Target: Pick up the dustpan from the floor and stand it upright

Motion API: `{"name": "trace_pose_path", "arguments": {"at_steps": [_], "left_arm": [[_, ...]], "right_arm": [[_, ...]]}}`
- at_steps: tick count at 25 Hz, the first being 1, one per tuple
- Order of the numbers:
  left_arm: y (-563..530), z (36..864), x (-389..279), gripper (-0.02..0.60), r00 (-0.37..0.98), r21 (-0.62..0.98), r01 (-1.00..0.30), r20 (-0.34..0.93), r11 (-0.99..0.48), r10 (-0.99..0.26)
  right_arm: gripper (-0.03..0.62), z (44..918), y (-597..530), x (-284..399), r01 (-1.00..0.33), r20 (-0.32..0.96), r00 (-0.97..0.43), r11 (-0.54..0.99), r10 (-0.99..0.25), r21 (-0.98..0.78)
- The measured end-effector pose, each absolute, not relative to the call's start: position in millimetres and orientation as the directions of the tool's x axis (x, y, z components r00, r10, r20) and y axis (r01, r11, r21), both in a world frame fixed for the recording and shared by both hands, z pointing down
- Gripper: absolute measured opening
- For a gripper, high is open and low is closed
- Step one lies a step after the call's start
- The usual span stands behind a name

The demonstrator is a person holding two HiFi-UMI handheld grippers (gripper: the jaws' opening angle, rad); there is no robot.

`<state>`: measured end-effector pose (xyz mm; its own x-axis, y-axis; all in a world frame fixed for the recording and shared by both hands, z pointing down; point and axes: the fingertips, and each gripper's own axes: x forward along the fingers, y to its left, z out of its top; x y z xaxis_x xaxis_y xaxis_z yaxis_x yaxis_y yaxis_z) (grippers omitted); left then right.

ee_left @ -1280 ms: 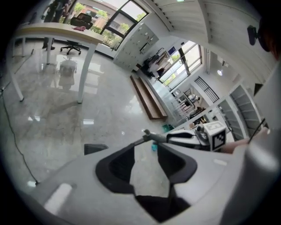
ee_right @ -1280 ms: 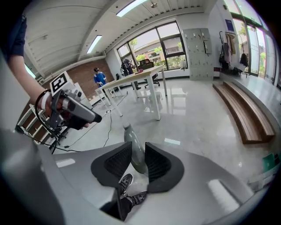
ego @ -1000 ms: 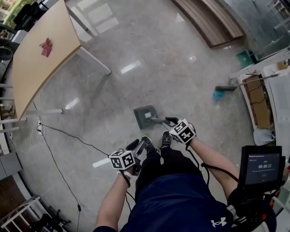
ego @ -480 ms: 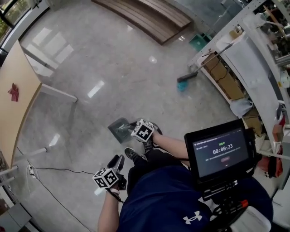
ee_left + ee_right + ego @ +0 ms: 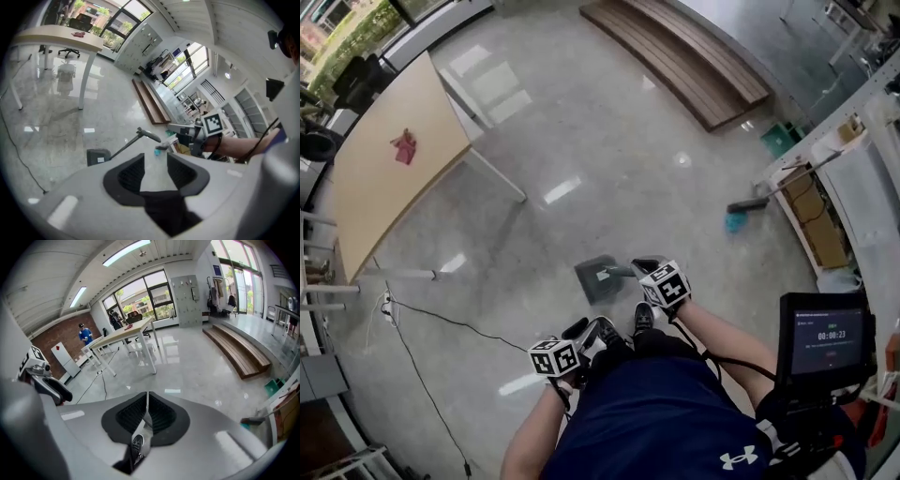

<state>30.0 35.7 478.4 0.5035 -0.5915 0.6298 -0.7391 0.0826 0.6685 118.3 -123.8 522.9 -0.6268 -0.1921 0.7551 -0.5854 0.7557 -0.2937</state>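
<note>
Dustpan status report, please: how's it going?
Left claw open, empty. Right claw just closed, nothing between. Dustpan on floor, handle near right claw, ungripped. Nothing in the way.

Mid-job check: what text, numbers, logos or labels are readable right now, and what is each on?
"00:00:23": on the black monitor screen at the person's right; its other lines are too small to read.
White interlocking-curves logo, no words: on the dark blue shirt.
White label on the grey plastic dustpan: too small to read.
Square markers on the left tool and right tool: patterns, no words.
</note>
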Motion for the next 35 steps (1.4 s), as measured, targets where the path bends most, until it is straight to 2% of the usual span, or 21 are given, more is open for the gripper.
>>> {"name": "trace_pose_path", "arguments": {"at_steps": [5, 9, 10, 14, 19, 24, 35], "left_arm": [[39.8, 458.7, 15.3, 0.125, 0.475, 0.68, -0.726, 0.604, 0.103, -0.64], [40.0, 436.4, -0.8, 0.012, 0.419, 0.66, -0.744, 0.588, 0.111, -0.692], [37.6, 427.5, -3.7, 0.002, 0.406, 0.656, -0.748, 0.577, 0.105, -0.709], [21.9, 385.0, -7.2, 0.002, 0.384, 0.623, -0.782, 0.516, 0.028, -0.766], [-0.4, 339.2, -8.6, 0.002, 0.361, 0.491, -0.866, 0.481, -0.095, -0.799], [-4.4, 316.0, 3.9, 0.002, 0.358, 0.451, -0.881, 0.442, -0.141, -0.823], [14.4, 335.3, 8.0, 0.002, 0.363, 0.46, -0.88, 0.493, -0.118, -0.79]], "right_arm": [[0.011, 461.2, -113.4, 116.9, -0.552, 0.674, -0.713, 0.747, -0.194, -0.37], [0.011, 416.5, -99.3, 112.5, -0.501, 0.605, -0.771, 0.775, -0.197, -0.386], [0.011, 406.3, -96.5, 111.3, -0.491, 0.591, -0.781, 0.783, -0.201, -0.382], [0.011, 367.0, -88.2, 102.2, -0.464, 0.532, -0.817, 0.801, -0.222, -0.378], [0.011, 311.3, -89.4, 76.1, -0.427, 0.423, -0.865, 0.838, -0.269, -0.34], [0.011, 268.8, -80.2, 71.3, -0.392, 0.343, -0.893, 0.876, -0.291, -0.279], [0.011, 282.0, -56.2, 71.3, -0.356, 0.354, -0.899, 0.902, -0.259, -0.243]]}}
